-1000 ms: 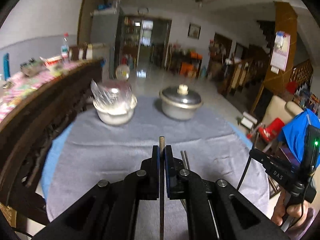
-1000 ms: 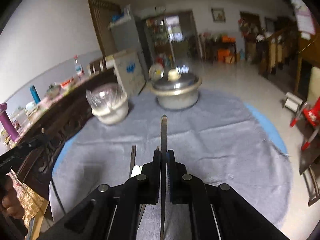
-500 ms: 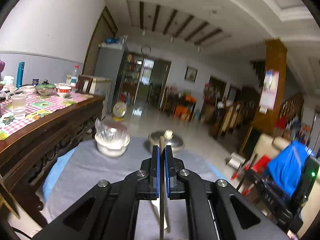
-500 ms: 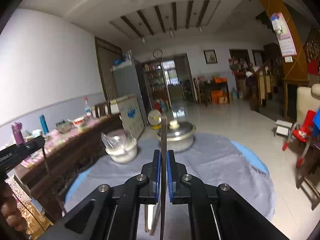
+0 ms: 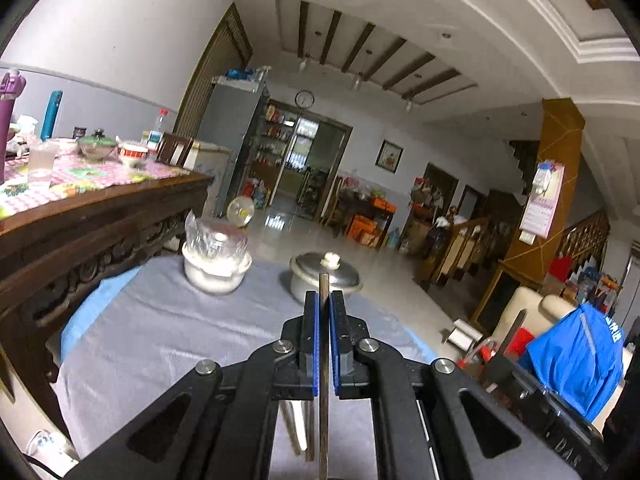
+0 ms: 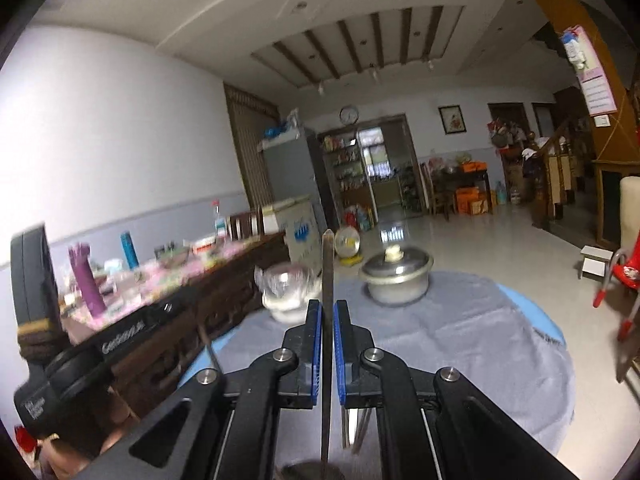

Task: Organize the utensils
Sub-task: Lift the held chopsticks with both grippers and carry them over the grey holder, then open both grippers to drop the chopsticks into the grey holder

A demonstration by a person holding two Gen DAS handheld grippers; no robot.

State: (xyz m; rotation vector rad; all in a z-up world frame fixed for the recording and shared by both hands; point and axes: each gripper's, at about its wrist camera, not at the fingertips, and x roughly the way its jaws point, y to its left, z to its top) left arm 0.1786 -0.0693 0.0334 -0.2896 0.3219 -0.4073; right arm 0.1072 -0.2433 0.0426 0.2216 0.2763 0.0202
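Both views have tilted upward: the pot (image 5: 325,276) and covered bowl (image 5: 216,264) now sit lower in frame, with more ceiling visible.

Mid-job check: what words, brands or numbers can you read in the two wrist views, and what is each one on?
"DAS": faint, on the black unit at the lower right of the left wrist view.
White brand word, seemingly starting with "G": on the black handheld device, too blurred to read.
Pillar calendar, blue garment lettering, wall clock numerals, freezer logo: too small or blurred.
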